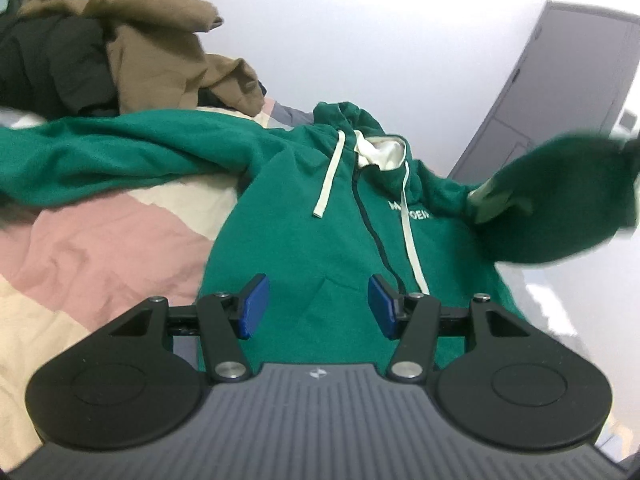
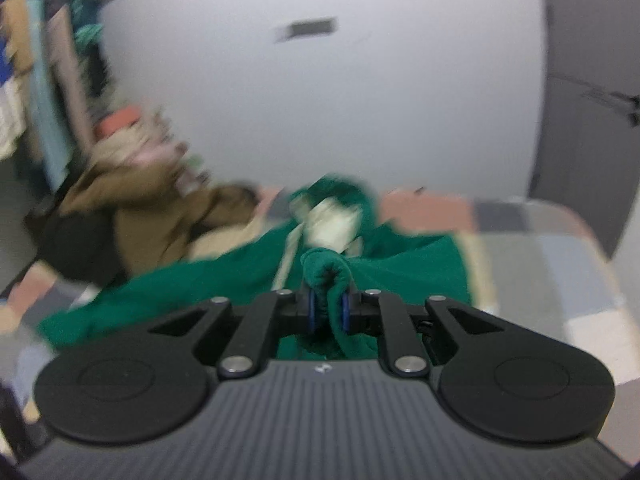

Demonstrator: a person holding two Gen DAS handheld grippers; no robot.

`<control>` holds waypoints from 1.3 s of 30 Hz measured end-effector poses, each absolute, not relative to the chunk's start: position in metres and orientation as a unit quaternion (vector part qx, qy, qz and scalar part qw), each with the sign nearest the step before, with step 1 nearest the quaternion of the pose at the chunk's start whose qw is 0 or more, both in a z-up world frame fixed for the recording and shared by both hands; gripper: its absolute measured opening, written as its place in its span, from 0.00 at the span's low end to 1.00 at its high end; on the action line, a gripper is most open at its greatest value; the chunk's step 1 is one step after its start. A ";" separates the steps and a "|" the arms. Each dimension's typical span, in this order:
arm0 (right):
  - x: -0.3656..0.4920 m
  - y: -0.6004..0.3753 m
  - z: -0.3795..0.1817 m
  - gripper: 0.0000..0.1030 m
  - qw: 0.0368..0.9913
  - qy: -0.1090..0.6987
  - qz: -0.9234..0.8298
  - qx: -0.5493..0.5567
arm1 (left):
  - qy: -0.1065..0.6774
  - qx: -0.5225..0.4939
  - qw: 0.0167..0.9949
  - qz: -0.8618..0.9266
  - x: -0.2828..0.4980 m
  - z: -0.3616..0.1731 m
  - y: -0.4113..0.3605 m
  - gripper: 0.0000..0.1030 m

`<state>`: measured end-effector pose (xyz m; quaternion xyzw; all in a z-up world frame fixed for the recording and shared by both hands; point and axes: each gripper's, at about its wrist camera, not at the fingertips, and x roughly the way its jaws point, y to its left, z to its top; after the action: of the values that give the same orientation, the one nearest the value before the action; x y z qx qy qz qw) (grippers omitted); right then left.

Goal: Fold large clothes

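Right fingers [image 2: 328, 312] clamp green hoodie [image 1: 320, 220] sleeve, lifted to fold inward | left fingers [image 1: 318, 306] released, I hover over hem on bed [image 1: 100, 240]

Hoodie [image 1: 312, 216] on bed [image 1: 100, 248]; clothes pile [image 1: 132, 52] behind-left.

A home bedroom: a bed [image 1: 92, 248] under a quilt of pink, cream and grey patches fills the foreground, loose clothes [image 1: 152, 40] (brown and black) heaped at ten o'clock, a grey door [image 1: 560, 92] at two o'clock, plain white walls behind.
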<state>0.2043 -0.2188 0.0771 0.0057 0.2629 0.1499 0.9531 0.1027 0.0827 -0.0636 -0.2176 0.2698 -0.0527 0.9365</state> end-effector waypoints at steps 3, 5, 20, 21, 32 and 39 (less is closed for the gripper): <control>0.190 -0.164 0.045 0.17 0.939 0.293 0.180 0.007 | 0.265 -0.243 0.932 -0.051 0.102 -0.067 0.096 0.59; 0.186 -0.141 0.019 0.17 0.931 0.312 0.189 0.008 | 0.265 -0.254 0.929 -0.051 0.104 -0.070 0.103 0.59; 0.199 -0.161 -0.060 0.66 0.907 0.338 0.229 0.099 | 0.280 -0.247 0.923 -0.095 0.121 -0.080 0.083 0.61; 0.206 -0.175 -0.061 0.70 0.911 0.332 0.213 0.117 | 0.278 -0.237 0.926 -0.096 0.122 -0.080 0.077 0.61; 0.315 -0.315 -0.145 0.74 0.893 0.345 0.052 0.284 | 0.286 -0.216 0.927 -0.109 0.145 -0.098 0.052 0.61; 0.355 -0.318 -0.167 0.66 0.898 0.277 0.114 0.322 | 0.282 -0.204 0.931 -0.110 0.158 -0.109 0.042 0.61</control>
<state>0.3549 -0.3175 -0.1667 0.3224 0.2772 0.1141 0.8979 0.1579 0.0421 -0.1086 -0.2044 0.2822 -0.1104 0.9308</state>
